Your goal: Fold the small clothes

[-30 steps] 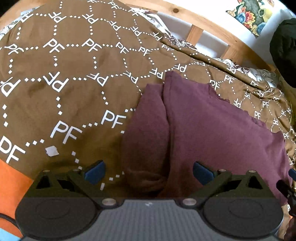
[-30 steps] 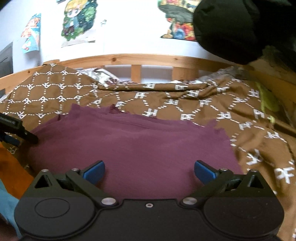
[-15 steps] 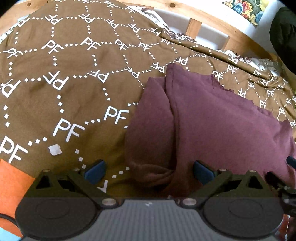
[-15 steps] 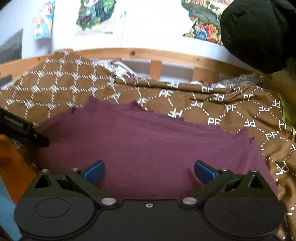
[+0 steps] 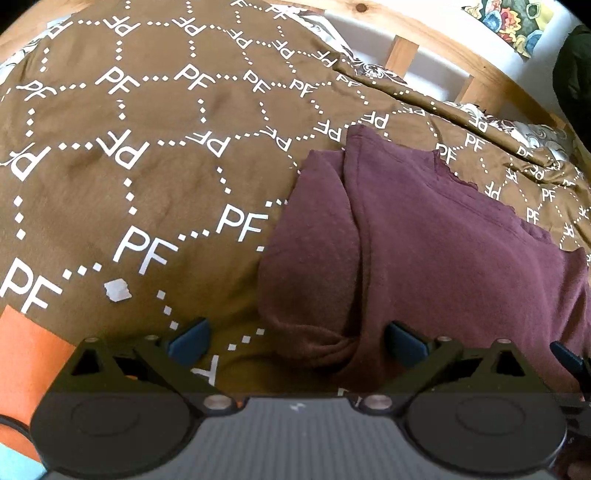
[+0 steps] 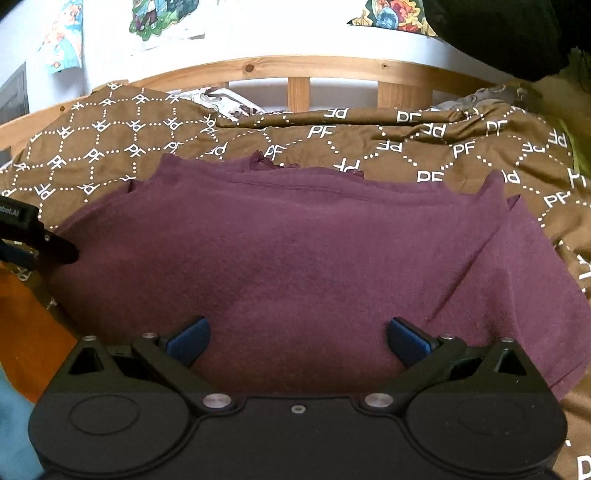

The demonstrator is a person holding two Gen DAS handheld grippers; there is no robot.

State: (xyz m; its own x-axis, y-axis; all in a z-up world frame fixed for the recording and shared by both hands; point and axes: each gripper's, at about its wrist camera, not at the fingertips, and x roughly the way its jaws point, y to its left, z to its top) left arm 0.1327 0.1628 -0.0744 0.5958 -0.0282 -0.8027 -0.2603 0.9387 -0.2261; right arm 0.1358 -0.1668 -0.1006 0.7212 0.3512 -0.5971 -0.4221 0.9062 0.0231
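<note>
- Left gripper (image 5: 297, 338): jaws spread wide, nothing between the blue pads (image 5: 188, 339); it sits low at the near left corner of the maroon garment (image 5: 443, 258), right pad just over the cloth, left pad over bare cover. Looks lined up to pinch that bunched corner.
- Right gripper (image 6: 297, 338): also wide open and empty, both blue pads (image 6: 408, 341) above the garment's near edge, roughly mid-width. Probably placed to take the near hem so both tools lift one edge together.
- Garment lies flat on the brown PF-print bedcover (image 5: 129, 166), near the person's side of the bed. Its left sleeve (image 5: 314, 240) is already laid inward along the body, with a crumpled cuff at the near end; in the right view the right side (image 6: 535, 266) shows an overlapping flap too. So judged as partly folded, sides in, crosswise fold not yet done.
- Small white scrap (image 5: 117, 290) rests on the cover left of the garment, apart from it; irrelevant.
- Orange fabric (image 5: 29, 343) at the near left edge, under or beside the cover; cannot tell which.
- Far edge of garment is ragged at the neckline (image 6: 266, 162), pointing away from the person.
- Beyond: wooden bed rail (image 6: 295, 70), then wall with colourful posters (image 6: 159, 18). Dark bulky object (image 6: 498, 29) upper right, unclear what.
</note>
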